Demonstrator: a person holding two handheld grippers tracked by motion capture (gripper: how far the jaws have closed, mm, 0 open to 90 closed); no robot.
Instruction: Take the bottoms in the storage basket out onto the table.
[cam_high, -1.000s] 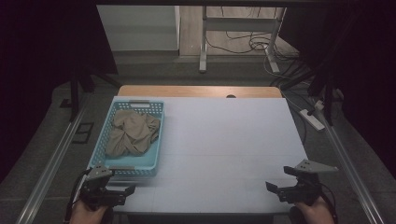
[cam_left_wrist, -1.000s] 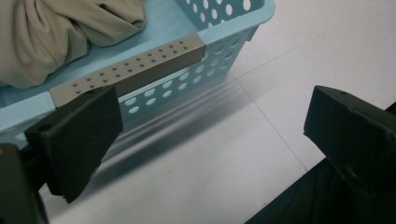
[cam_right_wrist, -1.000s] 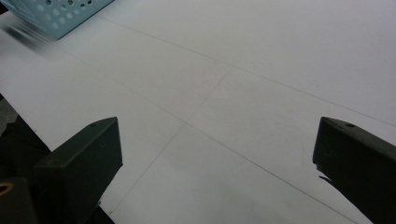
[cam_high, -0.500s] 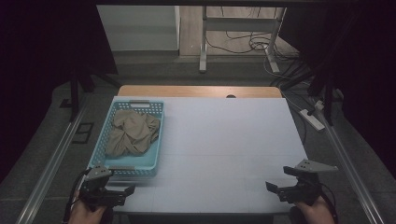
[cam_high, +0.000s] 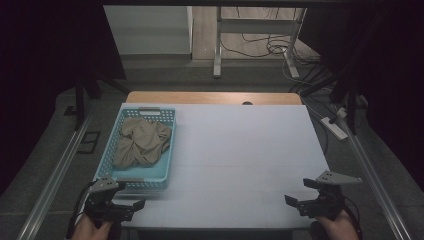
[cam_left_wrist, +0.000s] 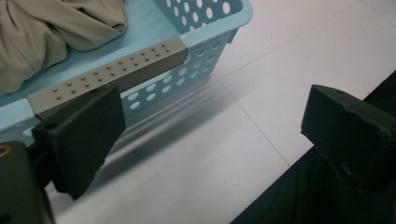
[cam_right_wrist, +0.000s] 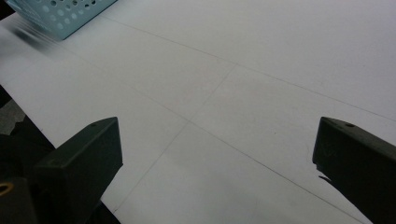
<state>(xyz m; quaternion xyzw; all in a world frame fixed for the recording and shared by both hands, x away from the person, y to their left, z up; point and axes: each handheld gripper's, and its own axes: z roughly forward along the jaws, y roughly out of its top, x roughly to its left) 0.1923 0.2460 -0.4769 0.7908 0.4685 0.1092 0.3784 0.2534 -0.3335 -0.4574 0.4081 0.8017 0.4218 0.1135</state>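
A white counter (cam_high: 240, 150) with faint seams and a wooden far edge stands in a dim room — cables and a power strip (cam_high: 335, 128) lie on the grey floor beyond. At its left sits a pale blue perforated basket (cam_high: 167, 150) holding a crumpled tan cloth (cam_high: 141, 142). The left gripper (cam_high: 136, 205) hovers just before the basket's near wall, the right gripper (cam_high: 292, 200) over the near right corner — both with jaws wide apart, holding nothing.

Basket (cam_high: 167, 145) on table (cam_high: 250, 150), far left side; cloth (cam_high: 141, 142) inside basket. Left gripper (cam_high: 131, 206) near left edge, just before basket. Right gripper (cam_high: 295, 201) near right corner.
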